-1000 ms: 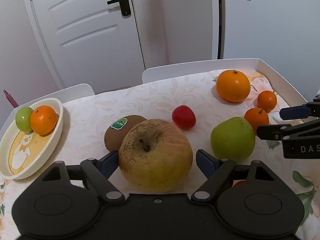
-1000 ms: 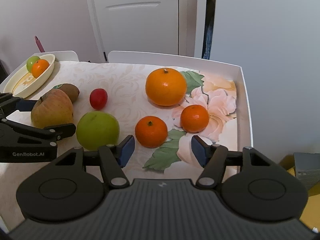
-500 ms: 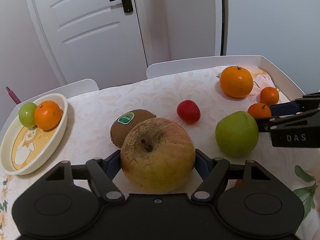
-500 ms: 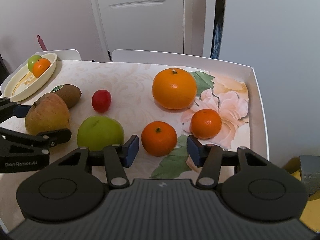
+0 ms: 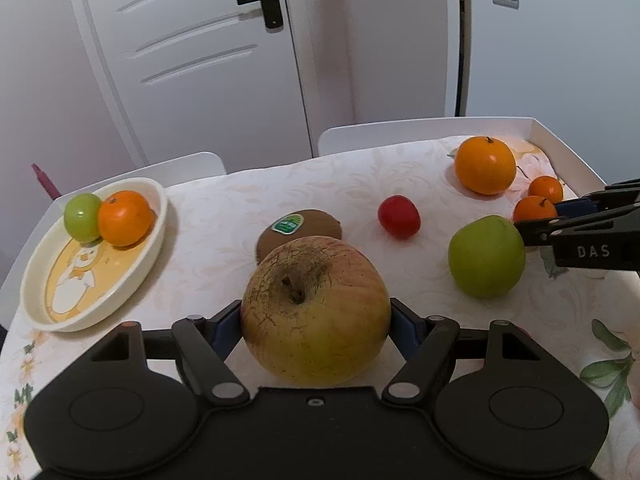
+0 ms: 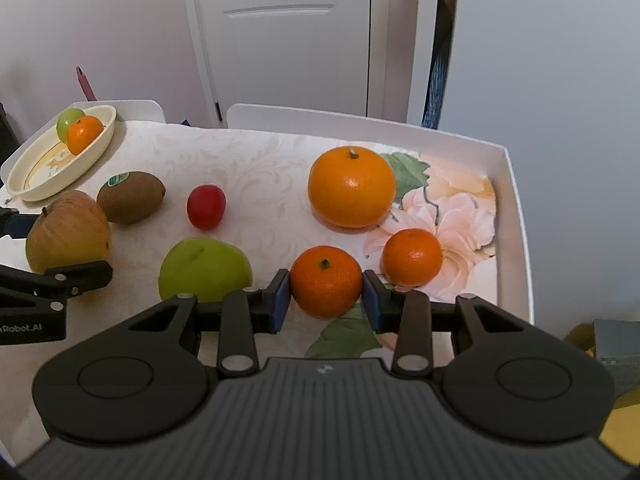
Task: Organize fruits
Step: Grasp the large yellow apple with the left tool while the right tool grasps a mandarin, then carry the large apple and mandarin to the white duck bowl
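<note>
My left gripper (image 5: 316, 326) is shut on a large yellow-brown apple (image 5: 316, 312), its blue pads pressed on both sides; the apple also shows in the right wrist view (image 6: 68, 236). My right gripper (image 6: 325, 300) is shut on a small mandarin (image 6: 326, 280). On the cloth lie a kiwi (image 5: 300, 226), a small red fruit (image 5: 399, 216), a green apple (image 5: 486, 256), a big orange (image 5: 485, 165) and another mandarin (image 6: 412, 257). A cream plate (image 5: 156, 236) at the left holds a small green fruit (image 5: 82, 218) and a mandarin (image 5: 125, 218).
The table is a white tray-like top with a raised rim (image 6: 516, 200) at the right and back. Two white chair backs (image 5: 400, 136) stand behind it, and a white door (image 5: 192, 52) beyond. The right gripper's body (image 5: 592, 236) reaches in beside the green apple.
Both grippers have closed: the left jaws came in onto the large apple, the right jaws moved forward around the small mandarin and shut on it.
</note>
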The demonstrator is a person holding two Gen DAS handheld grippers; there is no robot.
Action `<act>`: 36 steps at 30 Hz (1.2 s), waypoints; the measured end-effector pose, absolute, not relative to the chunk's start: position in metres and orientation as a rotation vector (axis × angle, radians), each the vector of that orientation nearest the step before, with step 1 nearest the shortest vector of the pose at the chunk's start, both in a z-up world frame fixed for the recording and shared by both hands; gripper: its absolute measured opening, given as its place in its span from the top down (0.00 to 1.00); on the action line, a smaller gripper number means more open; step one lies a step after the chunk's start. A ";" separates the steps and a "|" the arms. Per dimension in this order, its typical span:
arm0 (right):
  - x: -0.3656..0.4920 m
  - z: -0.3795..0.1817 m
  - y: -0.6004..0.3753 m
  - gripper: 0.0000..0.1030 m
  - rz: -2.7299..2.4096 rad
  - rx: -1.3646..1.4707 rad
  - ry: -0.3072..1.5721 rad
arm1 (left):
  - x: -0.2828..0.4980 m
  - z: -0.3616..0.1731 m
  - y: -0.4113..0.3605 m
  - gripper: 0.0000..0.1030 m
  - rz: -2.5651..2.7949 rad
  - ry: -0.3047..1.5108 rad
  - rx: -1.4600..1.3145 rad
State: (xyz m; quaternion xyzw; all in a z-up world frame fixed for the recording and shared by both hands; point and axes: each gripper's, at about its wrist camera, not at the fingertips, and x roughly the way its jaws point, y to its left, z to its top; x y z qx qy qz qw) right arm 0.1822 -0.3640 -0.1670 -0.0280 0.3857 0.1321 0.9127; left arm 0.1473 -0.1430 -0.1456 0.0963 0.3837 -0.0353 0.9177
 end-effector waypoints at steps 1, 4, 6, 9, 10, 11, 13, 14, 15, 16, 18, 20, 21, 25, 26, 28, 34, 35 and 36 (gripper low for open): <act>0.181 -0.165 -0.364 0.49 0.272 -0.057 0.794 | 0.144 -0.143 -0.141 0.24 -0.067 0.785 0.195; 0.177 -0.156 -0.363 0.49 0.271 -0.064 0.783 | 0.138 -0.137 -0.137 0.24 -0.053 0.774 0.188; 0.174 -0.149 -0.362 0.49 0.274 -0.067 0.777 | 0.133 -0.131 -0.134 0.24 -0.046 0.769 0.178; 0.170 -0.137 -0.357 0.49 0.277 -0.071 0.769 | 0.128 -0.121 -0.128 0.24 -0.035 0.756 0.167; 0.168 -0.132 -0.355 0.49 0.279 -0.072 0.766 | 0.126 -0.117 -0.126 0.24 -0.031 0.750 0.164; 0.167 -0.128 -0.353 0.49 0.282 -0.072 0.764 | 0.124 -0.112 -0.123 0.24 -0.026 0.744 0.160; 0.164 -0.119 -0.347 0.49 0.292 -0.074 0.758 | 0.121 -0.103 -0.118 0.24 -0.014 0.730 0.154; 0.162 -0.113 -0.343 0.49 0.299 -0.077 0.753 | 0.120 -0.098 -0.115 0.24 -0.008 0.722 0.151; 0.161 -0.109 -0.340 0.49 0.306 -0.080 0.749 | 0.118 -0.093 -0.112 0.24 -0.001 0.714 0.149; 0.160 -0.104 -0.335 0.49 0.315 -0.083 0.747 | 0.117 -0.087 -0.108 0.24 0.008 0.706 0.145; 0.158 -0.095 -0.326 0.49 0.329 -0.085 0.743 | 0.113 -0.078 -0.099 0.24 0.024 0.695 0.140; 0.157 -0.087 -0.317 0.49 0.344 -0.089 0.737 | 0.111 -0.068 -0.089 0.24 0.039 0.683 0.134; 0.156 -0.083 -0.311 0.49 0.351 -0.093 0.732 | 0.110 -0.064 -0.084 0.24 0.045 0.678 0.132; 0.155 -0.069 -0.287 0.49 0.382 -0.105 0.722 | 0.108 -0.050 -0.059 0.24 0.066 0.669 0.129; 0.155 -0.066 -0.279 0.49 0.390 -0.107 0.721 | 0.108 -0.048 -0.053 0.24 0.069 0.669 0.128; 0.155 -0.062 -0.264 0.49 0.399 -0.105 0.724 | 0.110 -0.043 -0.040 0.24 0.075 0.673 0.125; 0.161 -0.052 -0.217 0.49 0.430 -0.085 0.737 | 0.123 -0.033 0.000 0.25 0.083 0.685 0.117; 0.163 -0.051 -0.209 0.49 0.434 -0.084 0.739 | 0.126 -0.033 0.006 0.25 0.084 0.687 0.115; 0.164 -0.051 -0.202 0.49 0.438 -0.084 0.740 | 0.129 -0.032 0.013 0.25 0.083 0.688 0.114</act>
